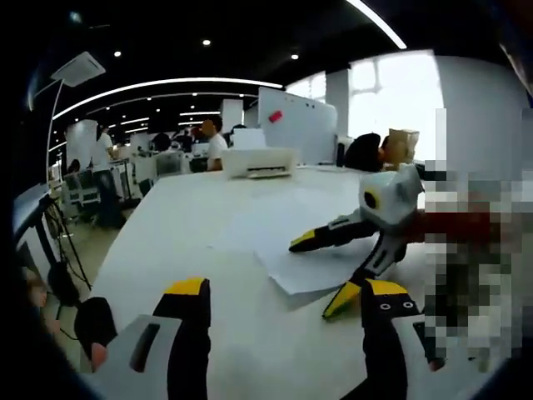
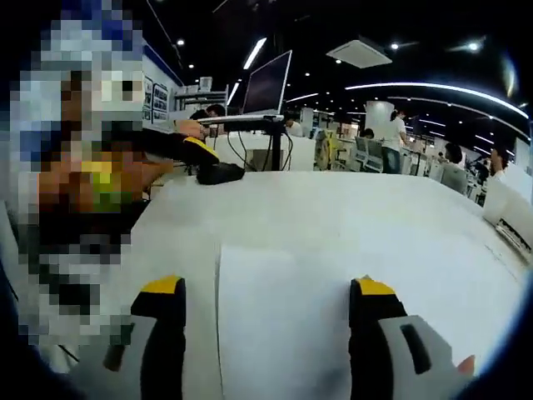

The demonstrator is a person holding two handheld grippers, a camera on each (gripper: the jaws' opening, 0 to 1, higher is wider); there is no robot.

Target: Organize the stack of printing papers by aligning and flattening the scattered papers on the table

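Note:
A stack of white printing papers (image 1: 287, 268) lies on the white table (image 1: 191, 225), one corner jutting toward me. My left gripper (image 1: 287, 292) is open, and its yellow-tipped jaws hover over bare table just short of the papers. From the right, my right gripper (image 1: 322, 273) reaches over the stack, open, with one fingertip (image 1: 304, 242) on the sheets and the other at their near edge. In the right gripper view the papers (image 2: 283, 317) lie between and under the open right gripper (image 2: 268, 287), nothing held.
A white printer (image 1: 260, 161) stands at the table's far end, also seen as the printer (image 2: 510, 208) at the right. A laptop on a stand (image 2: 266, 83) and a black-and-yellow object (image 2: 208, 162) sit at the far left edge. People stand among desks behind.

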